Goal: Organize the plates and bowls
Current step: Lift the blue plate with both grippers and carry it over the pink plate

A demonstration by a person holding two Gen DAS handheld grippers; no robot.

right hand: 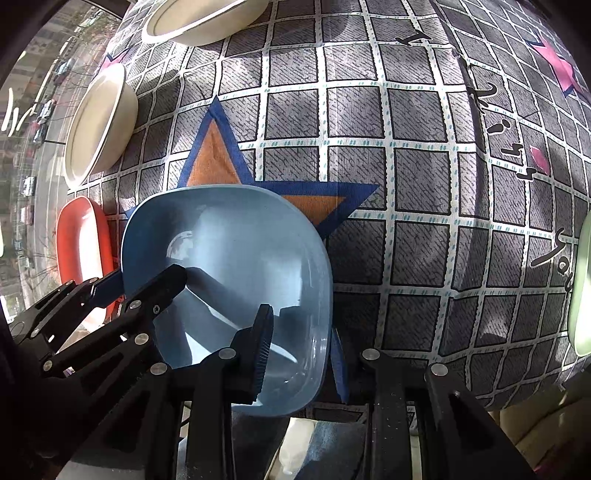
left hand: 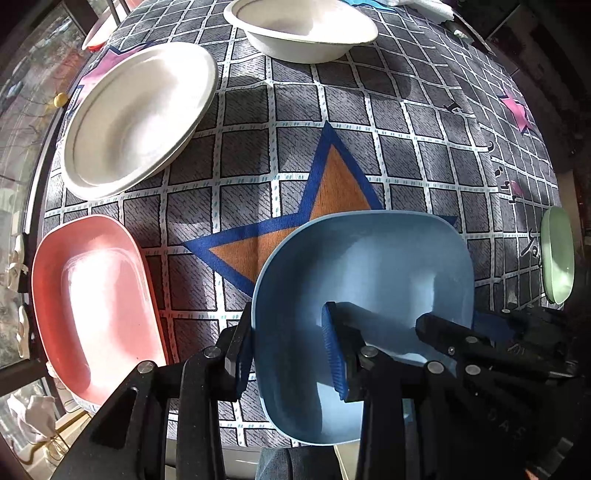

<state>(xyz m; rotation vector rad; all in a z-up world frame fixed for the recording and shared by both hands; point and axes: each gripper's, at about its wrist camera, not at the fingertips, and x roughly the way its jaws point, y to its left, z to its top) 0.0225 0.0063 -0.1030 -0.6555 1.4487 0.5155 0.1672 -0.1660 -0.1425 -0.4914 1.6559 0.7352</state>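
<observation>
the square pale-blue plastic bowl (left hand: pixel 364 295), at six o'clock on the checked tablecloth (left hand: pixel 424 147), is pinched by left gripper (left hand: pixel 291 354) and right gripper (right hand: pixel 301 354) on opposite rims — uneven pulling could tip it onto the red plastic dish (left hand: pixel 92 302).

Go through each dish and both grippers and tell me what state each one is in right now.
blue bowl: upright, empty, gripped at opposite rims
left gripper: shut on blue bowl
right gripper: shut on blue bowl
pink dish: upright, empty, on tablecloth
white paper bowls: upright, empty
green dish: at the table edge, mostly cut off
</observation>
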